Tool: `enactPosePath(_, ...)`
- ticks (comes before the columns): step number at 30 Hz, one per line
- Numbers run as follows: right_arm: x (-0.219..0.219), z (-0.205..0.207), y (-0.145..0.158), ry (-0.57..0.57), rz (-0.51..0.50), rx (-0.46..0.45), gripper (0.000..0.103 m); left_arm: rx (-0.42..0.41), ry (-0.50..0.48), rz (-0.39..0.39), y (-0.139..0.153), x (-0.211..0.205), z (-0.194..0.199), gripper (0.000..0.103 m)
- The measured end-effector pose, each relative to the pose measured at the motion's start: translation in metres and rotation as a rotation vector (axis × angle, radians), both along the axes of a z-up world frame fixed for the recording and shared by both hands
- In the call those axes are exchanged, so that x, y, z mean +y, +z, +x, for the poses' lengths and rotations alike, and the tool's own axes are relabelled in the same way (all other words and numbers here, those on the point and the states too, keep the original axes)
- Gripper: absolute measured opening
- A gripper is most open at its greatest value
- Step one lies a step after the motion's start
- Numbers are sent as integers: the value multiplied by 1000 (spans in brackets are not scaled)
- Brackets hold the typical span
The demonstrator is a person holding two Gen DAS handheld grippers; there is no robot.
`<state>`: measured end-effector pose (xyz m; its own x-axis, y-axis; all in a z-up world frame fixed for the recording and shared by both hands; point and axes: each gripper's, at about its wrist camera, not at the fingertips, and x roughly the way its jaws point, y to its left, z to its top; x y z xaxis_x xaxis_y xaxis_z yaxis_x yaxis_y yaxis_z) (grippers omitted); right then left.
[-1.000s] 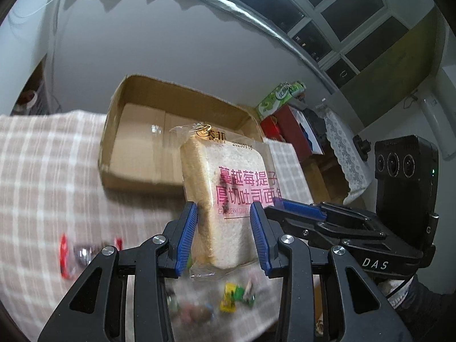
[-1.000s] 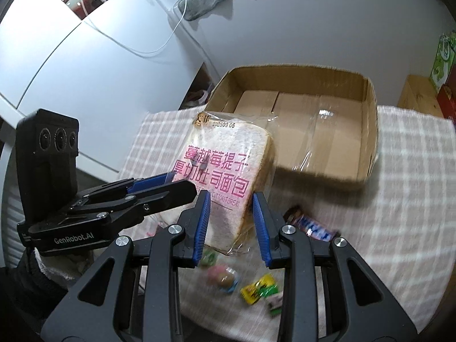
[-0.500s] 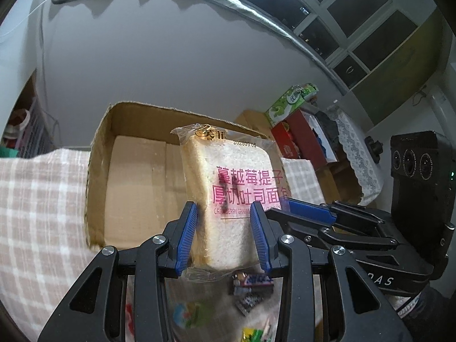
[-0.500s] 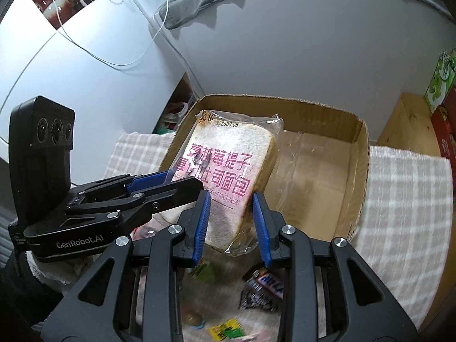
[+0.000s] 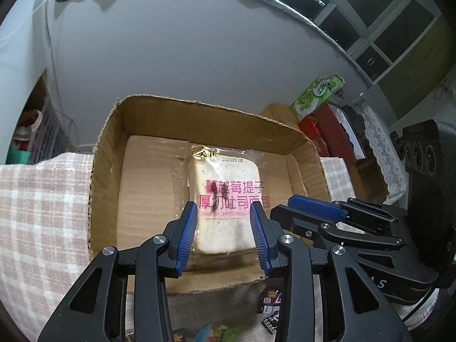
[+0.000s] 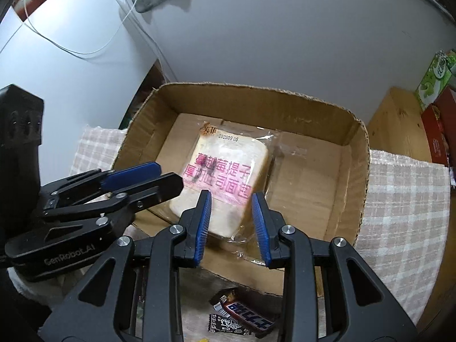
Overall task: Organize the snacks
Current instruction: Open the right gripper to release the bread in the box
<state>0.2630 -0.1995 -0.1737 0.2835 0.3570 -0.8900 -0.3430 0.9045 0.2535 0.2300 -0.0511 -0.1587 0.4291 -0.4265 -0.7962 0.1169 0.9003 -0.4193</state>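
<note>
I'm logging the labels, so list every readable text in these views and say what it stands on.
"202509 05": bread bag, top edge.
"蔓越莓提子 厚切吐司面包": bread bag, pink print.
"CRANBERRY GRAPES THICK CU…": bread bag, cut off by the left hand-held gripper.
"GenRobot.AI": left hand-held gripper body, in the right wrist view.
"A S": right hand-held gripper body, partly hidden.
Gold logo on the bag, candy wrappers and green box: too blurred to read.
</note>
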Motion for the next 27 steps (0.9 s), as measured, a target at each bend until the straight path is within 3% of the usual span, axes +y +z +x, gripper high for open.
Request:
enactPosePath(10,-11,-18,19,-2,2,-35,32,-35,24,-9,19,18,-15,35)
enactPosePath(18,-24,-51,36,11,1,-69,33,-64,51,5,33,38,-50,35)
enactPosePath(20,-27,-61,39,7,-2,-80,35,-67,60,14,34,42,-60,35)
enactPosePath(24,-30,-84,43,16,-29,-127,52,-65,69,22,34,50,-81,35)
enactPosePath(27,-33,-102,41,36,-28,-131,54,-59,76,23,31,56,-99,35)
